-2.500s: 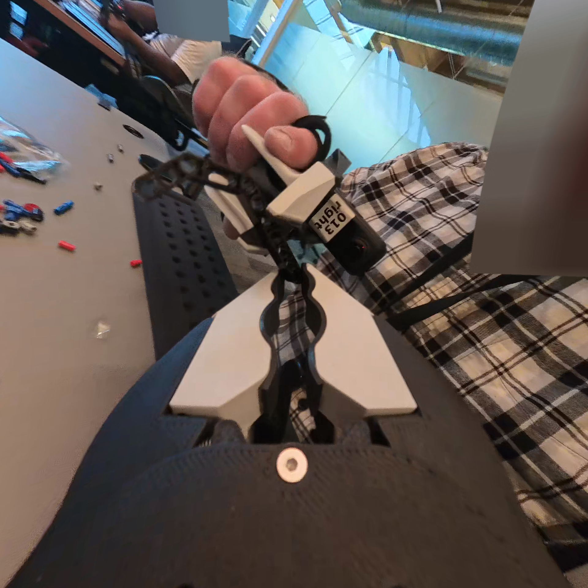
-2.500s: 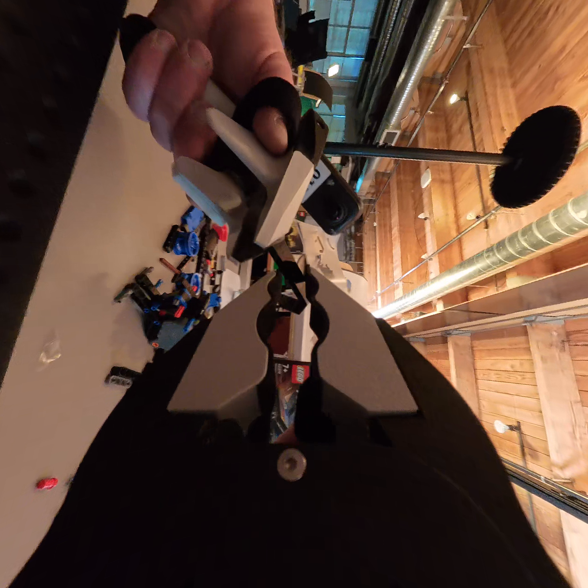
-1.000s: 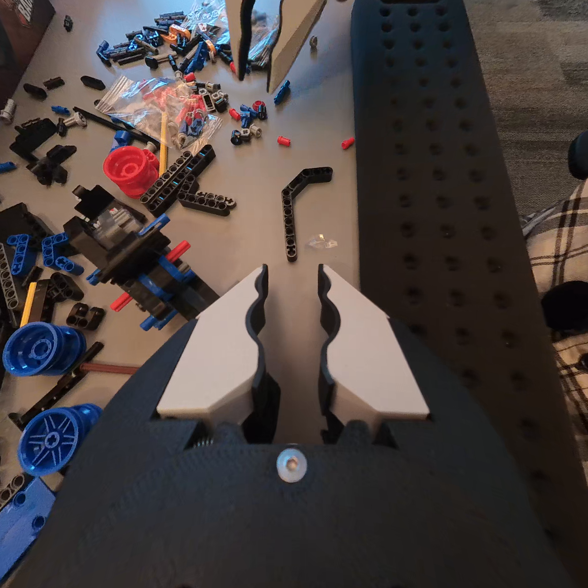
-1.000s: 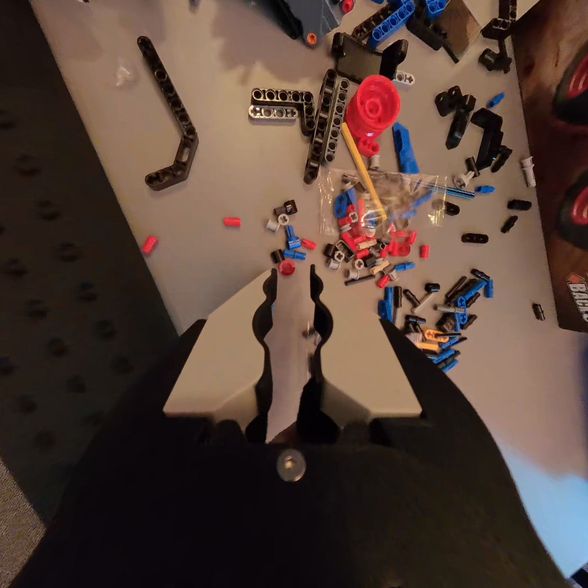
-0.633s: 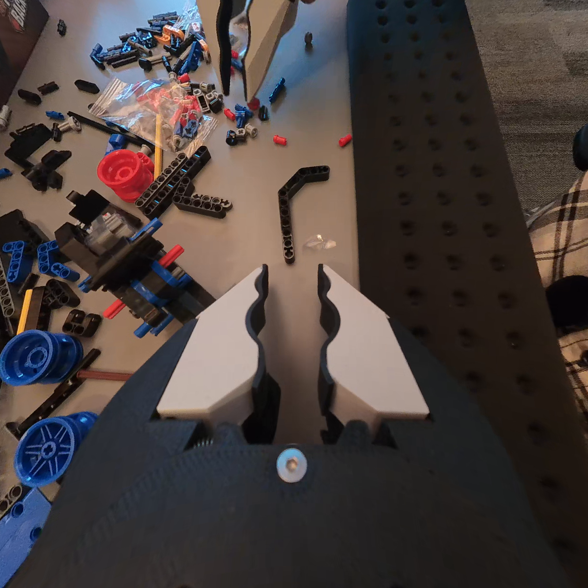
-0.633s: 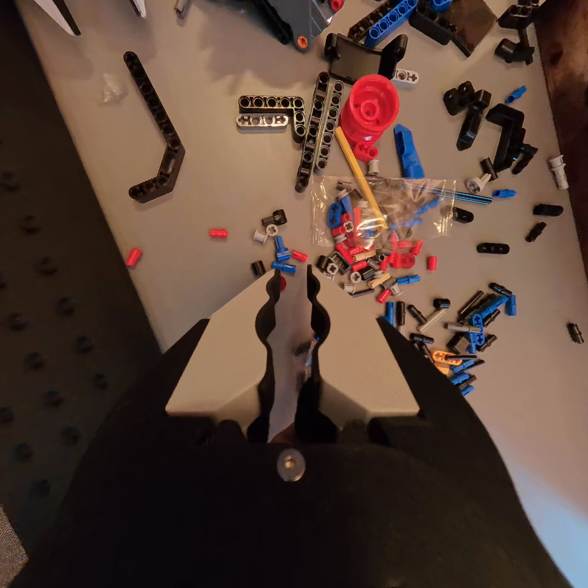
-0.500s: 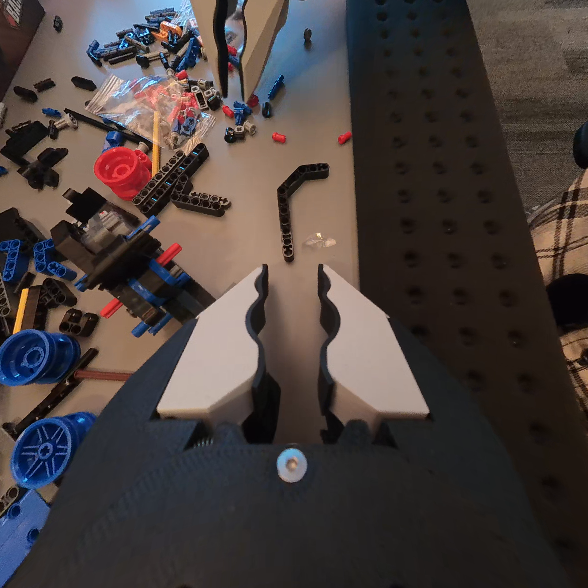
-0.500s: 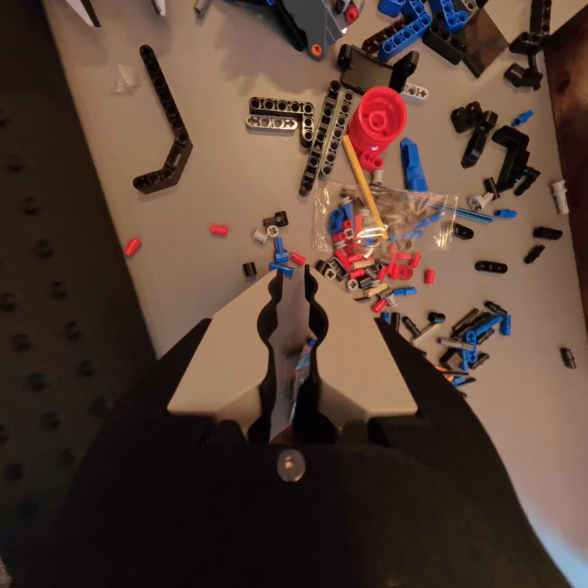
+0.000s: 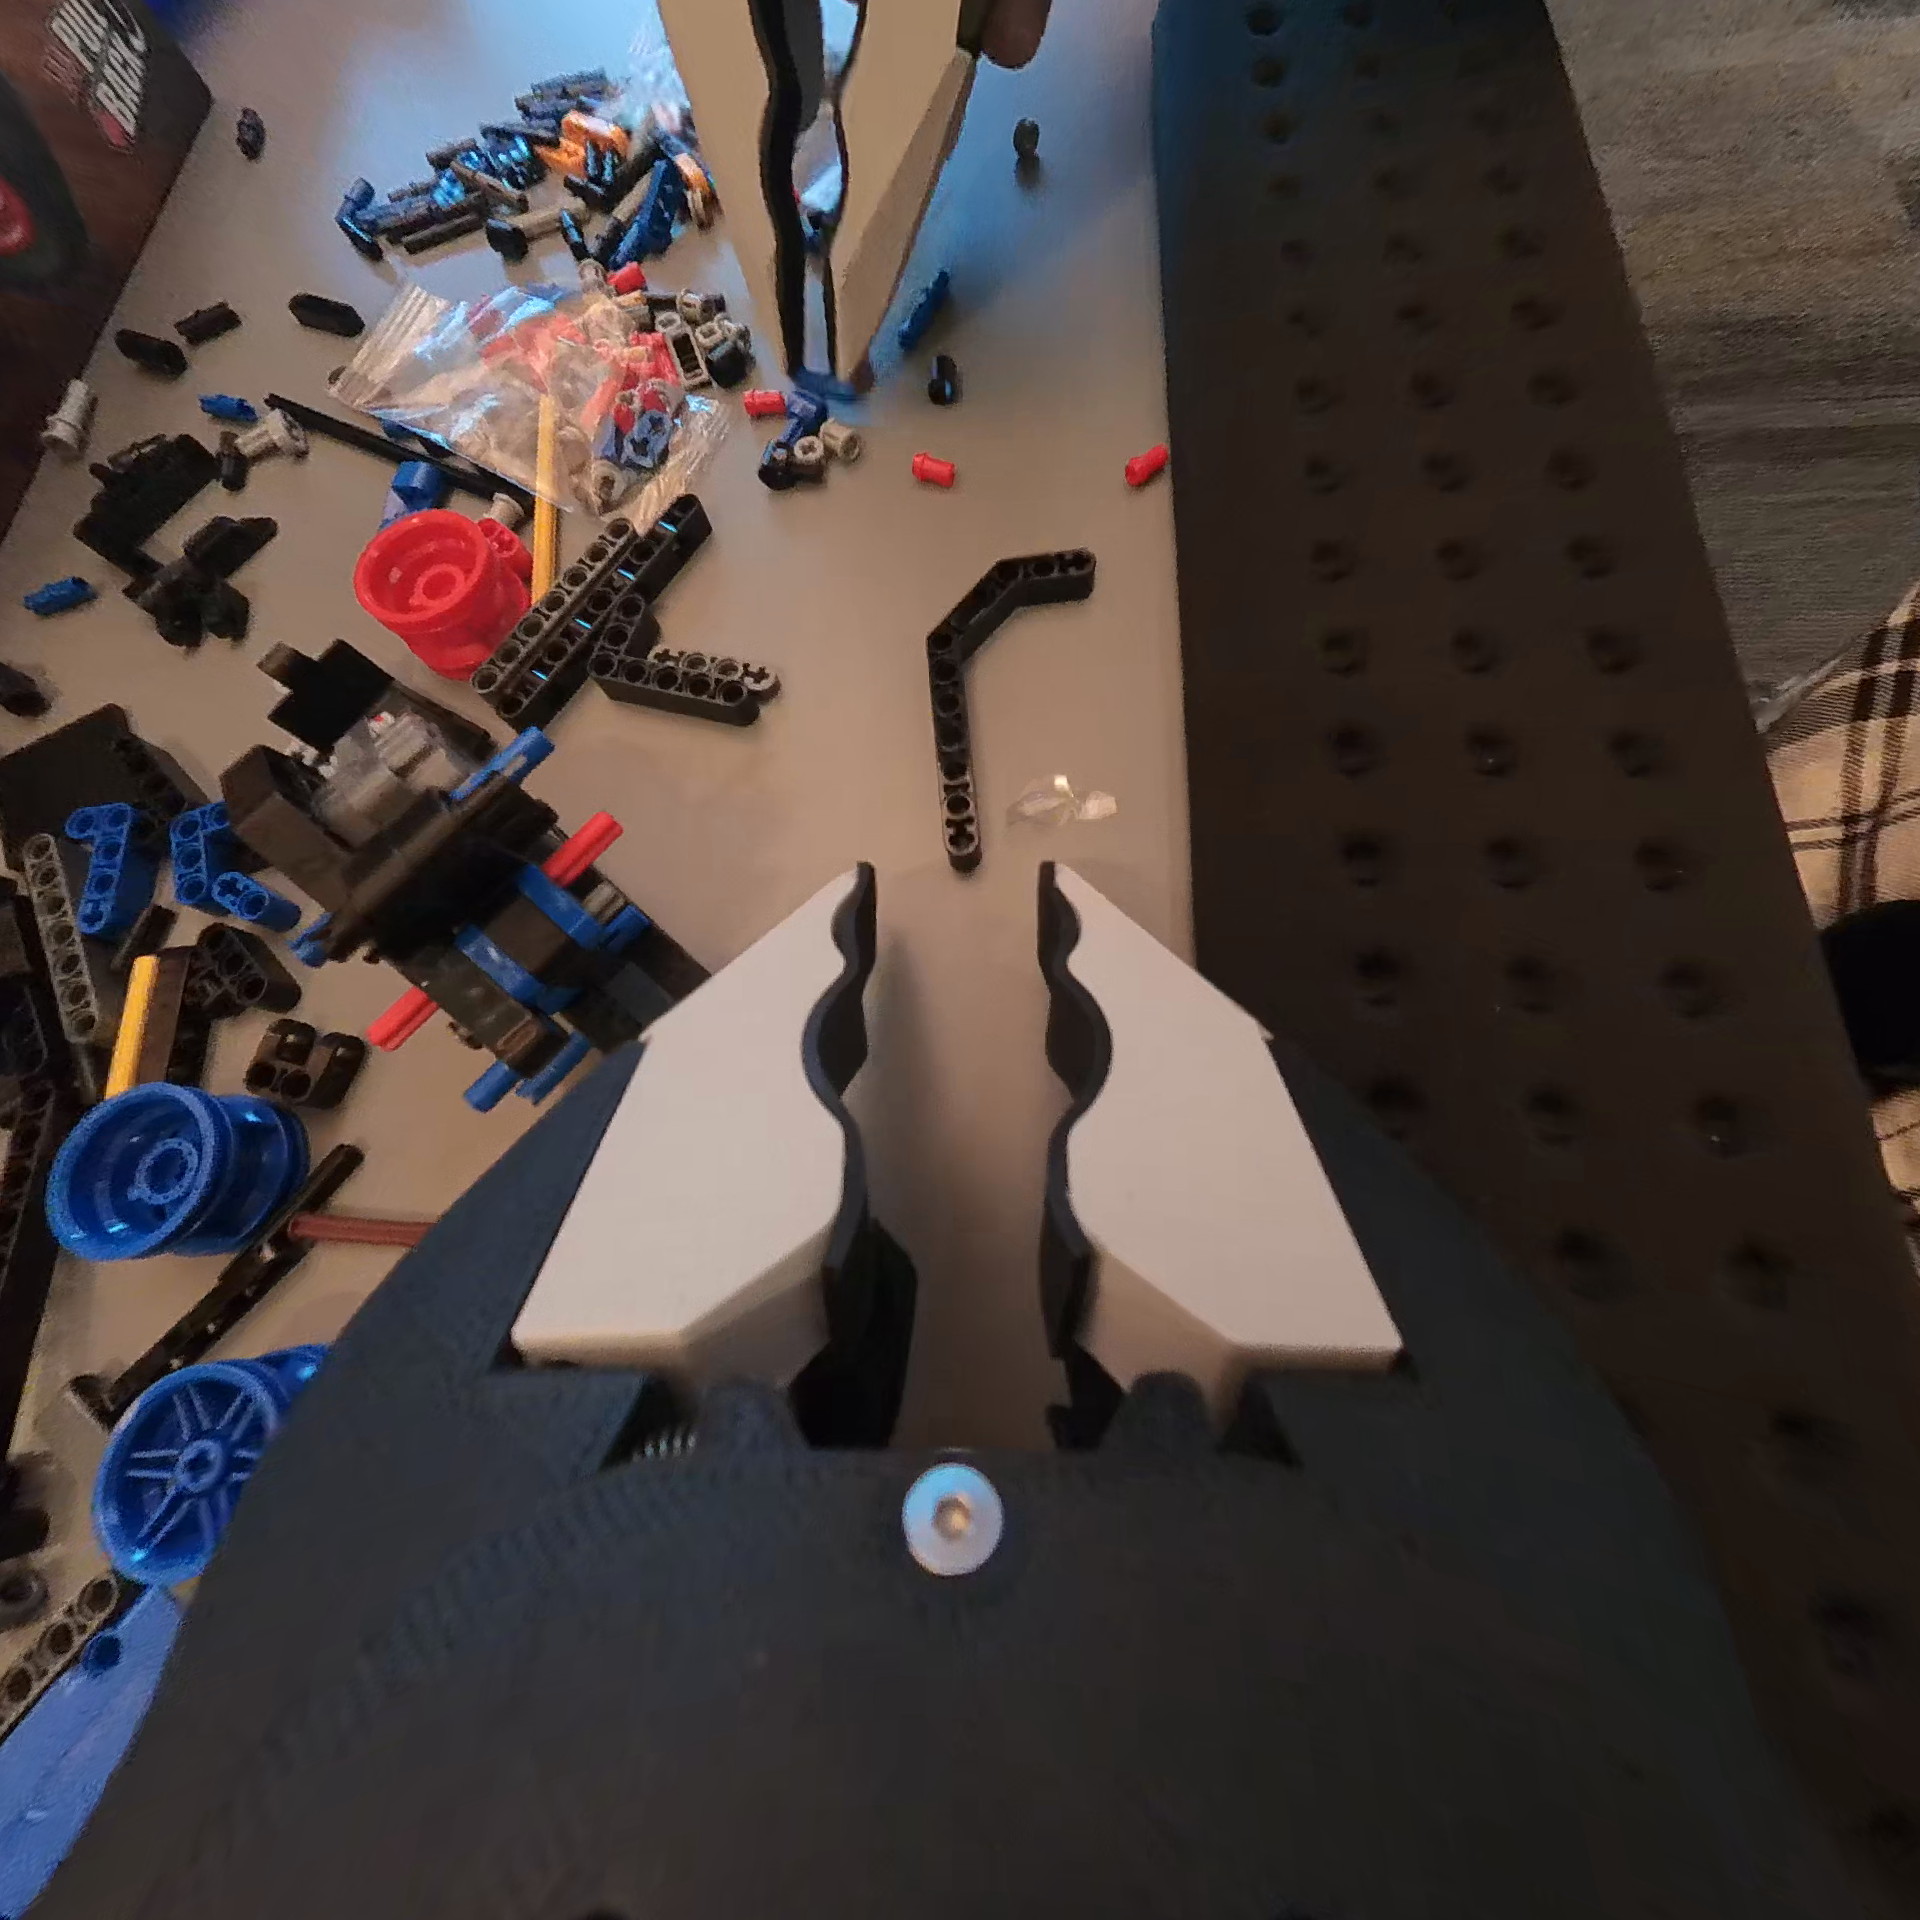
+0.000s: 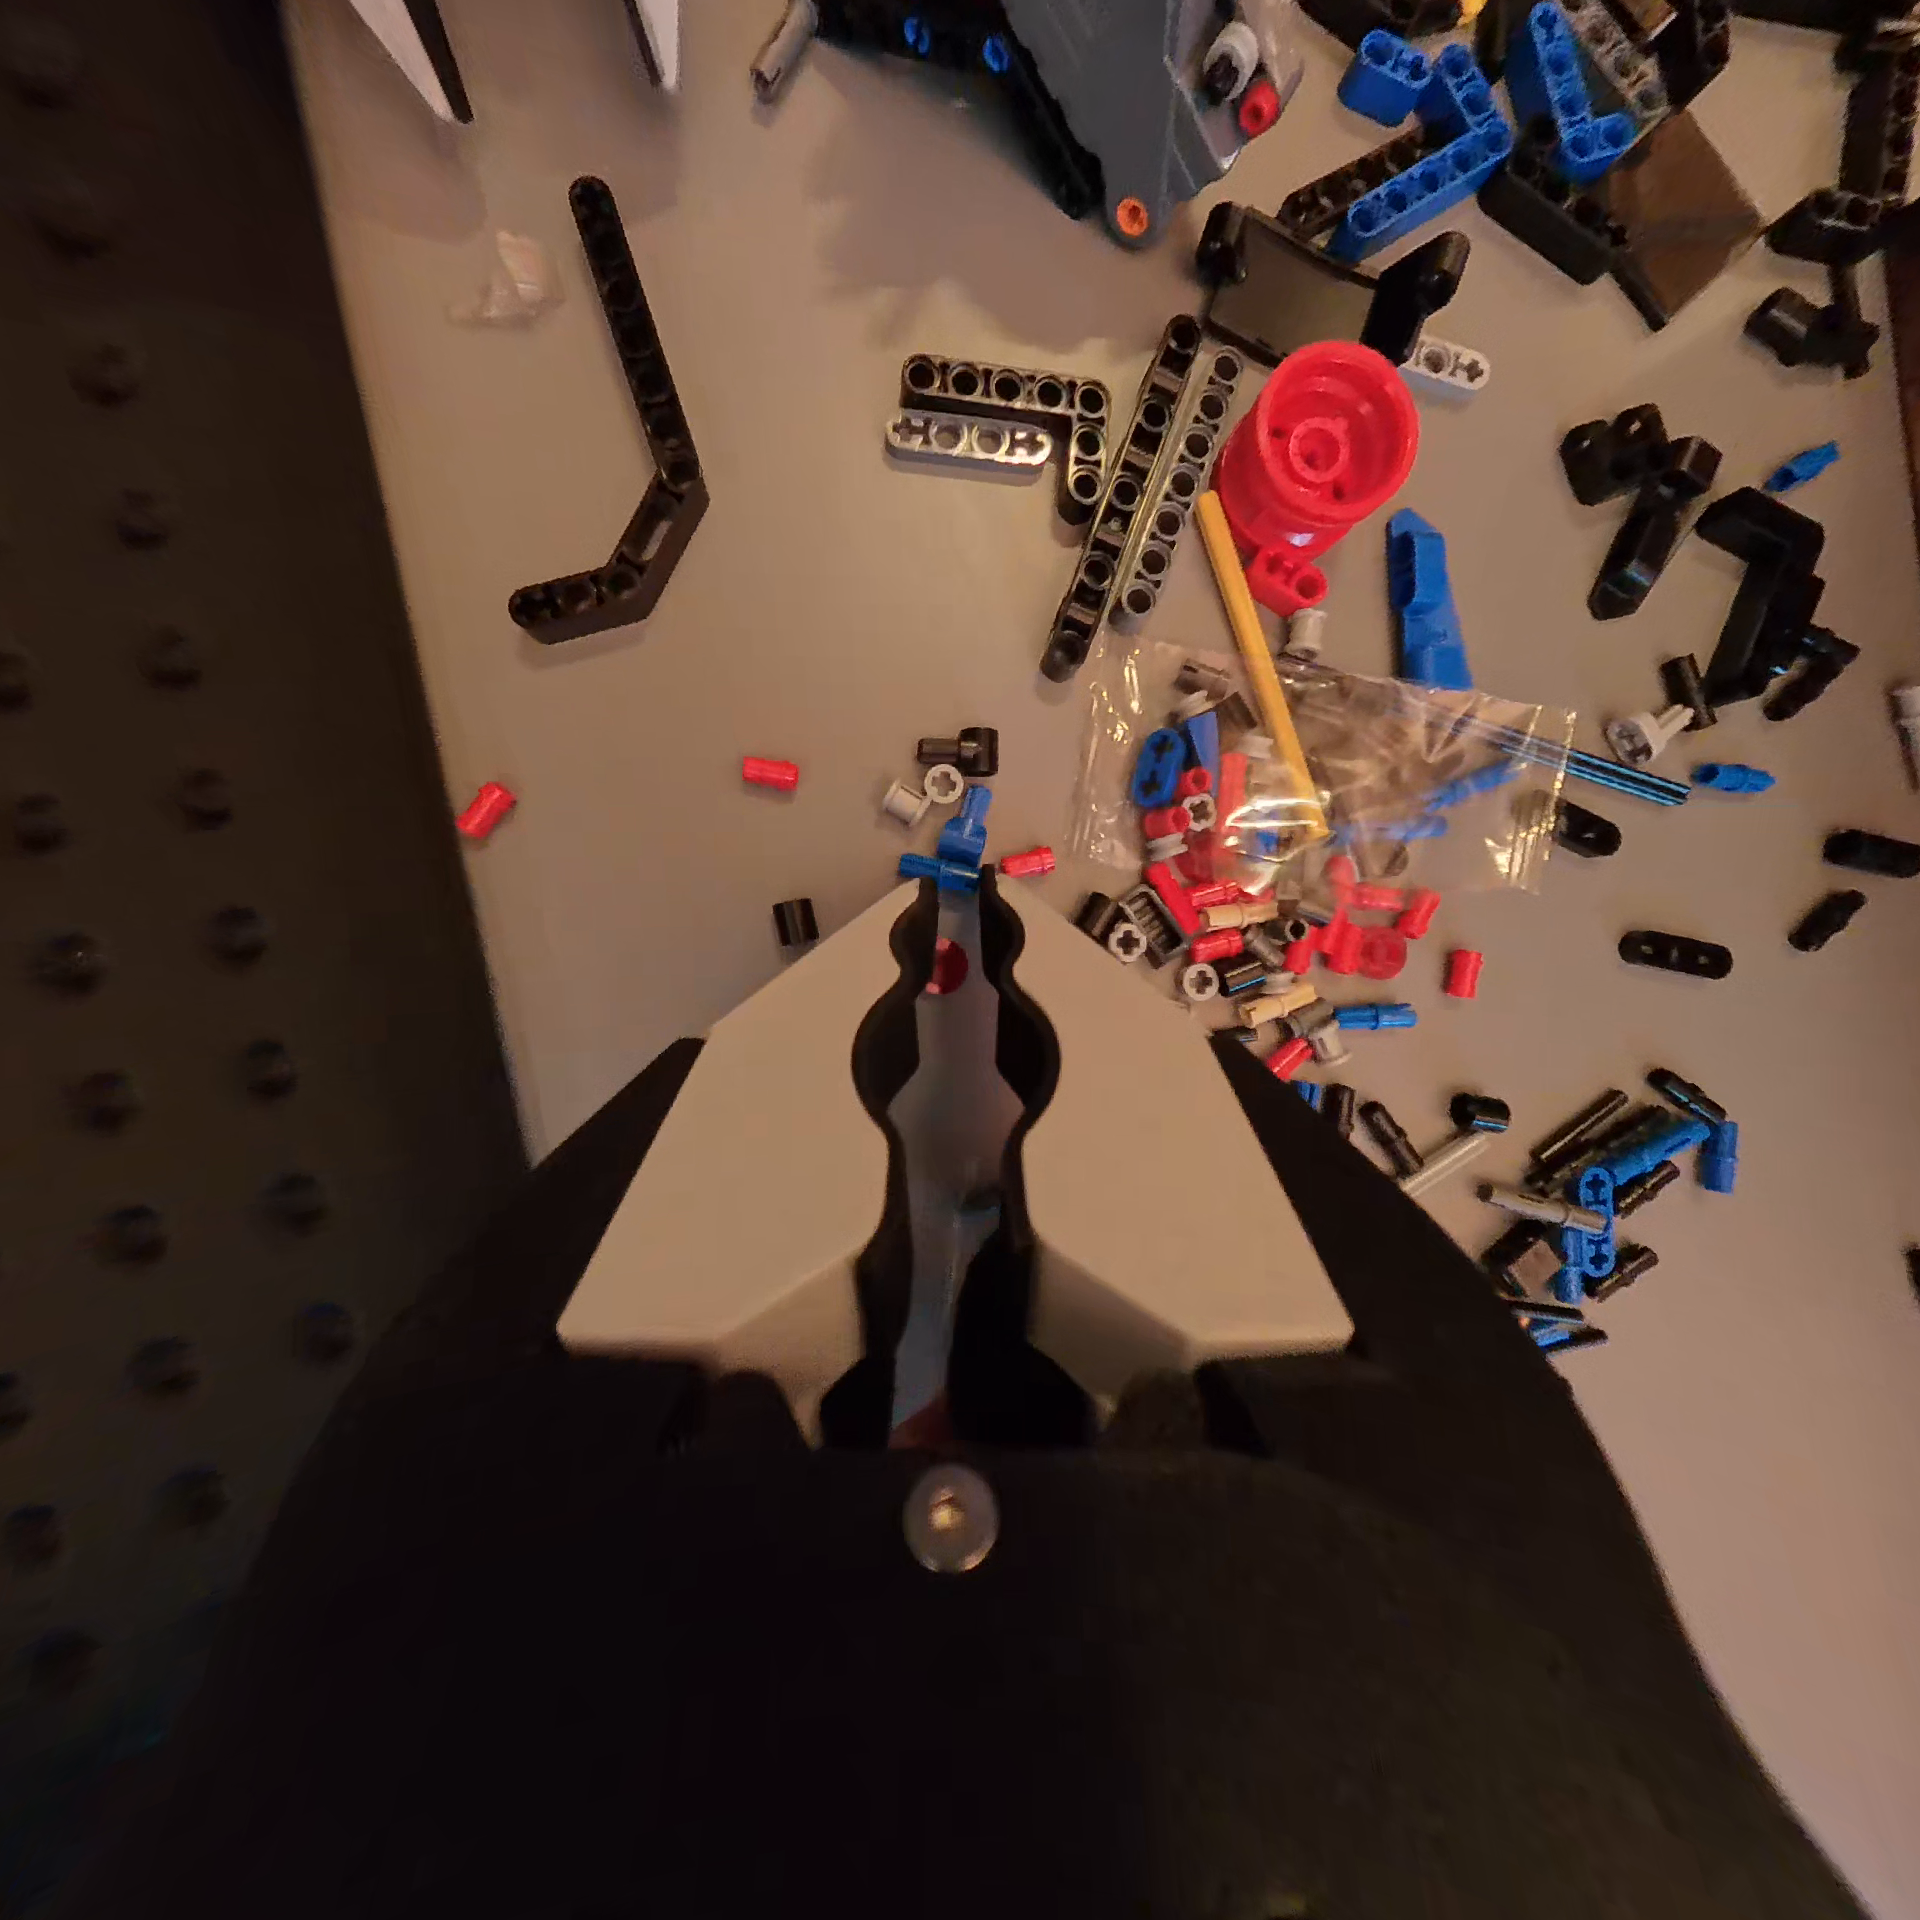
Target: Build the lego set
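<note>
Your right gripper [image 10: 948,883] is nearly clenched on the blue pin [image 10: 940,868], which lies crosswise at its fingertips, just left of the parts bag [image 10: 1320,769]. Your left gripper [image 9: 956,883] hangs released, farther away.

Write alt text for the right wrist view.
The right gripper points down at a grey table, its nearly closed fingertips at a small blue pin. Loose Lego parts, a red wheel hub and a clear parts bag lie beyond.
</note>
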Motion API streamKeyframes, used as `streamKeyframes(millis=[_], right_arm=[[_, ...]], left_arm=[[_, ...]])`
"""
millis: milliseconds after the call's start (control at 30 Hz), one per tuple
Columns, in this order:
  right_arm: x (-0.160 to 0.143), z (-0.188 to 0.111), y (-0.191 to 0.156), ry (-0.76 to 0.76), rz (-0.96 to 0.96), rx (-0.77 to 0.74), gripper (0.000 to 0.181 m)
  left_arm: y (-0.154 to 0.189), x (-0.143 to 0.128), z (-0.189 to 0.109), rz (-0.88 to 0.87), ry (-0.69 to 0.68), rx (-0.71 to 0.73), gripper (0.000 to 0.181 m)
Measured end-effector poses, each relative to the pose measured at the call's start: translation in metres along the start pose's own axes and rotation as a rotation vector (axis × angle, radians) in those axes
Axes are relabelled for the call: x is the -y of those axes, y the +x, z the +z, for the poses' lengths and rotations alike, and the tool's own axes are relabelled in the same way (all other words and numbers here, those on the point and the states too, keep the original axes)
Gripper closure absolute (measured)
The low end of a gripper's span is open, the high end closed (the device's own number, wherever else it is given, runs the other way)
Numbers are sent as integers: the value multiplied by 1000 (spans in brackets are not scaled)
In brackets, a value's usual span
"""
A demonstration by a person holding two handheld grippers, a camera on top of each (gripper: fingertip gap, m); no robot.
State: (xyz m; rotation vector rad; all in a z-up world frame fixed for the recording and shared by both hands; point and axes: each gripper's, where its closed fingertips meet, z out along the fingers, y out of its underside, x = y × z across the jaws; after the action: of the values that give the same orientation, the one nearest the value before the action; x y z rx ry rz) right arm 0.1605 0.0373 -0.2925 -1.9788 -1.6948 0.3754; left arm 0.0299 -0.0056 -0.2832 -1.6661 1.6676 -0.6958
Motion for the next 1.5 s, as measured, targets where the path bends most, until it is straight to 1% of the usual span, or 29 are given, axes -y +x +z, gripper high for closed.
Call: streamKeyframes(millis=[100,200,267,300,367,433,533,633,700,833,967,1033,1100,1167,1200,1233,1333,1500], right_arm=[[16,-11,-1,86,27,-47,175],[49,-23,-9,198,-8,-136,176],[74,-26,-18,250,-64,-194,175],[84,-27,-21,268,-96,-234,175],[103,-31,-25,303,-153,-305,176],[116,-35,-28,329,-206,-369,176],[130,-40,-32,360,-261,-417,175],[138,-41,-35,363,-316,-456,175],[141,-41,-36,356,-352,-484,175],[145,-43,-38,353,-412,-525,175],[144,-41,-42,368,-380,-467,175],[143,-41,-44,400,-263,-368,172],[143,-45,-44,454,-146,-280,167],[146,-48,-46,500,-76,-214,169],[146,-47,-47,507,-58,-195,172],[146,-45,-48,504,-48,-179,175],[143,-38,-49,479,-27,-152,175],[144,-41,-49,493,1,-116,173]], left_arm=[[-7,14,-4,23,42,69,152],[-10,41,-8,-4,142,98,151],[-10,59,-8,-81,220,67,152],[-10,64,-7,-148,241,39,155],[-4,73,-7,-273,290,-70,158],[-6,81,-11,-367,358,-121,162],[-8,85,-18,-432,410,-165,164],[-4,93,-25,-462,472,-219,170],[-6,93,-26,-461,479,-221,176],[-5,93,-29,-425,487,-223,180],[-4,88,-27,-289,432,-150,180],[-7,84,-25,-194,387,-71,180],[-9,79,-23,-47,325,31,180],[-7,79,-22,62,290,98,180],[-5,80,-21,97,286,109,180],[-5,81,-21,115,283,119,180],[-6,82,-21,121,285,132,180],[-7,83,-26,152,302,157,180]])
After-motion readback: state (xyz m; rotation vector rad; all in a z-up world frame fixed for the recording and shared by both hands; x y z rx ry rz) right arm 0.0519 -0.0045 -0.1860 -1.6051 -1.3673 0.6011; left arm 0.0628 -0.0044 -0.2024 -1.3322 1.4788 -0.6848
